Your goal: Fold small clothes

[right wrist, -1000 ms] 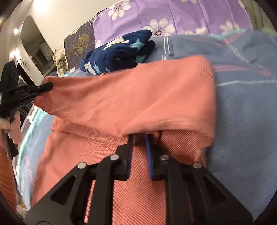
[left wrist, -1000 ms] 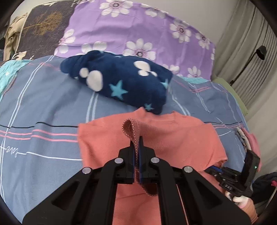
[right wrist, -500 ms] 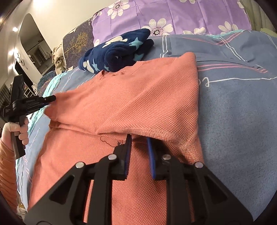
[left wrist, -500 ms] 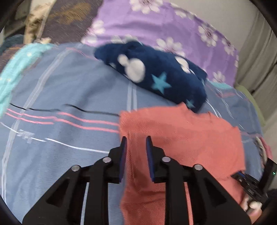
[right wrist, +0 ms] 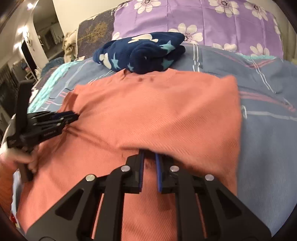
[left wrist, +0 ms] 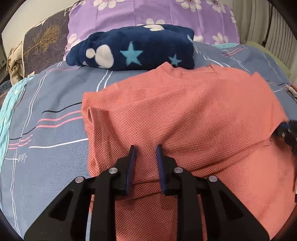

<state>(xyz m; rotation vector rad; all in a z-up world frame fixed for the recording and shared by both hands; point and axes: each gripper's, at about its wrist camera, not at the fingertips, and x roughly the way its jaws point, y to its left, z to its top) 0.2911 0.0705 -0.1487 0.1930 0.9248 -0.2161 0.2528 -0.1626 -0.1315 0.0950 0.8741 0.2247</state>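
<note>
My left gripper (left wrist: pixel 144 151) has its jaws spread, nothing between them, poised over the folded edge of the coral shirt (left wrist: pixel 185 115). My right gripper (right wrist: pixel 149 154) also has its jaws parted, their tips tucked just under the near lip of the folded-over layer; I cannot tell whether they touch cloth, but they are not pinching it.

The shirt lies on the bed (left wrist: pixel 46 115), filling the centre and lower right of the left wrist view. Its top layer is doubled back toward me, and the fold line runs across the frame, left to right, directly ahead of both sets of jaws. So the shirt's long axis, as it now lies, is crosswise to me. I judge the next fold would take one side across the other. In the right wrist view my left gripper sits at the left edge of the frame, against the shirt's left side, so that side is its to take.

Beyond the shirt, touching or just beside its far edge, rests a folded navy fleece with stars (left wrist: pixel 133 50), and behind that a purple flowered pillow (left wrist: pixel 167 16). The fleece crowds the far edge, so I judge there is little room to push the shirt forward.
</note>
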